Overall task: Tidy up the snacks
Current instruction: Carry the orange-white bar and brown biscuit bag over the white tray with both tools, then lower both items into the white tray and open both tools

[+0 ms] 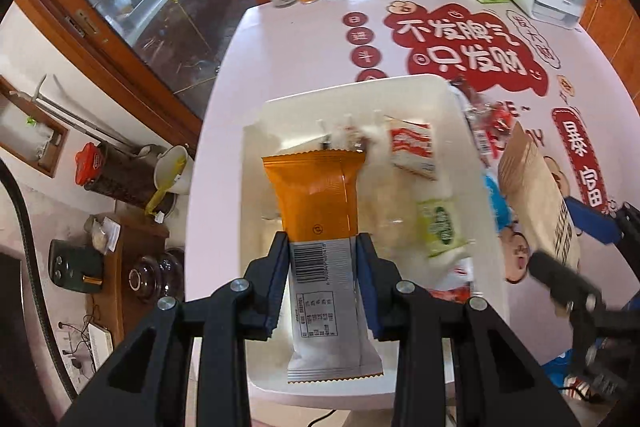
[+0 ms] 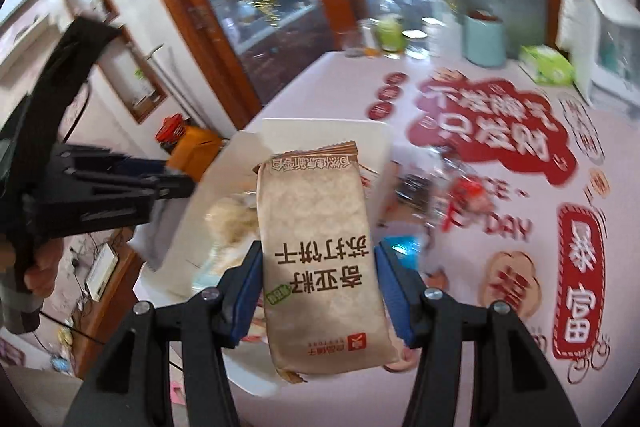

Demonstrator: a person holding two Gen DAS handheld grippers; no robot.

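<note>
Grip status first: left gripper (image 1: 322, 259) is clenched on an orange-and-white foil snack packet (image 1: 320, 227), blue pads pressing its sides near the barcode panel, packet held above the white plastic bin (image 1: 452, 115). Right gripper (image 2: 318, 287) is clamped across the middle of a brown paper-look cracker packet (image 2: 320, 251), carried over the near corner of the same bin.

Handling judgement: both packets look light. The orange one is a sealed pillow pack with crimped ends, likely soft and slick, so a mid-body side grip suits it. The cracker packet is probably brittle inside; firm squeezing risks breakage, so a moderate hold on the long edges seems right.

Bin contents: a red-and-white sachet (image 1: 414, 151) and a green-and-white wrapped snack (image 1: 438, 227) lie inside, blurred. Loose wrapped snacks (image 1: 486, 123) sit on the table just beside the bin.

Legible writing: the cracker packet reads 奇亚籽苏打饼干; small print on the orange packet is unreadable. Further off, the pink printed tablecloth (image 1: 312, 39) carries 不发脾气 只发财, and "DAY" shows in the right wrist view
</note>
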